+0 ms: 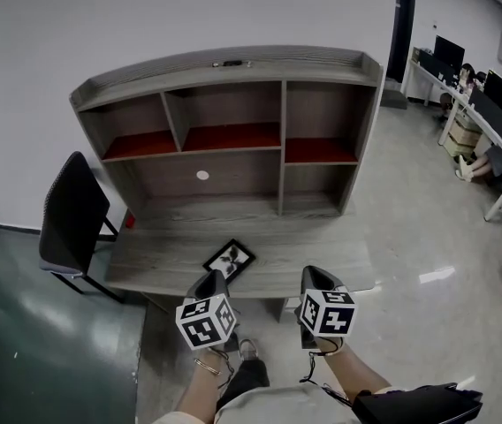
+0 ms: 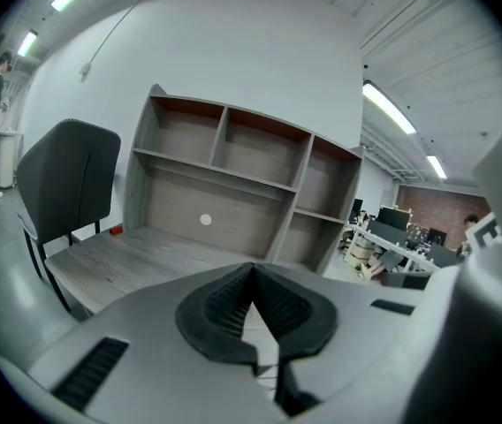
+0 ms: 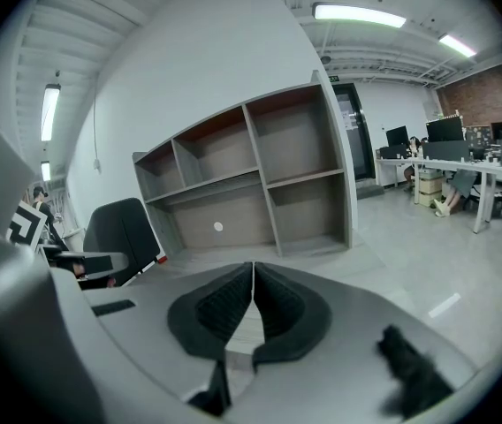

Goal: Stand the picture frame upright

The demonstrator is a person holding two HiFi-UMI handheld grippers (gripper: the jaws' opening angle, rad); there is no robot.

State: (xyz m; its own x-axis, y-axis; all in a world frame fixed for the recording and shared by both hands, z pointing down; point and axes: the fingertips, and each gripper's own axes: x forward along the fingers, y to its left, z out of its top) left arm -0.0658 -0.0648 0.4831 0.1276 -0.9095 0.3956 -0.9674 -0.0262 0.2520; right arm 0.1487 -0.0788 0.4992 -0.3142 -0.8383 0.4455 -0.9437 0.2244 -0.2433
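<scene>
Plainly both pairs of jaws are pressed together, with nothing between them; the left gripper (image 1: 213, 277) and right gripper (image 1: 317, 273) hang side by side at the near edge of the desk (image 1: 149, 256); the frame (image 1: 230, 260) lies flat on the desk just ahead of the left jaws and ahead-left of the right ones, apart from both; farther ahead stands the shelf (image 1: 233, 131); a chair (image 1: 74, 215) sits left of the left jaws.
</scene>
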